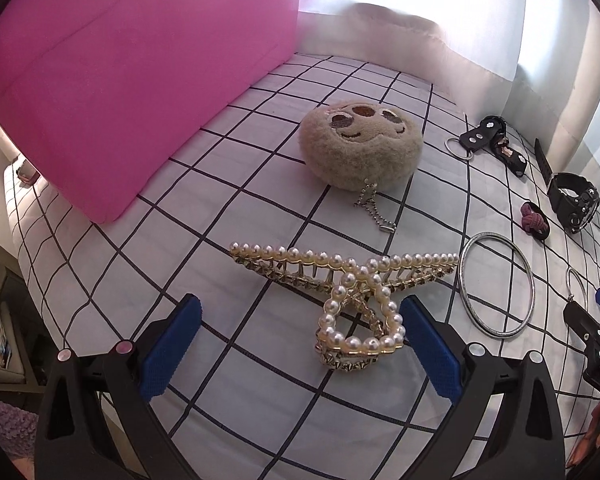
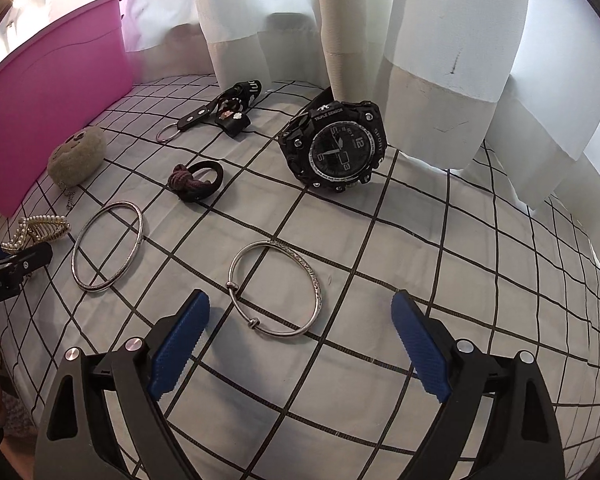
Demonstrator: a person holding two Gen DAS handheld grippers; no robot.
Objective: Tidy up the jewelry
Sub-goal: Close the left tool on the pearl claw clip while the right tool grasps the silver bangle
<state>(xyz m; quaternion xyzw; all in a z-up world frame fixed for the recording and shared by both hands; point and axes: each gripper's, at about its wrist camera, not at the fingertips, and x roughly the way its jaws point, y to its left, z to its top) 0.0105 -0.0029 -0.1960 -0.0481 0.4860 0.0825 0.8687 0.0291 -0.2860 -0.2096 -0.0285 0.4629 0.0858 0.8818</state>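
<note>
A pearl-studded gold hair claw [image 1: 340, 280] lies on the checked bedsheet [image 1: 260, 380]. Its looped handle sits between the fingers of my left gripper [image 1: 300, 302], near the right pad; the jaws stand wide and do not press it. A plain silver bangle [image 1: 494, 234] rests just right of the claw. In the right wrist view, a silver bangle with small beads [image 2: 232, 286] lies flat just ahead of my right gripper [image 2: 300, 298], which is open and holds nothing. The plain bangle [image 2: 141, 232] and the hair claw [image 2: 40, 228] show further left.
A pink plastic bin [image 1: 120, 80] stands at the back left. A beige plush keychain [image 1: 360, 148] sits beside it. A black sport watch [image 2: 336, 148], a maroon hair tie [image 2: 196, 182] and a black strap with a key ring [image 2: 220, 112] lie toward the white curtain [image 2: 420, 40].
</note>
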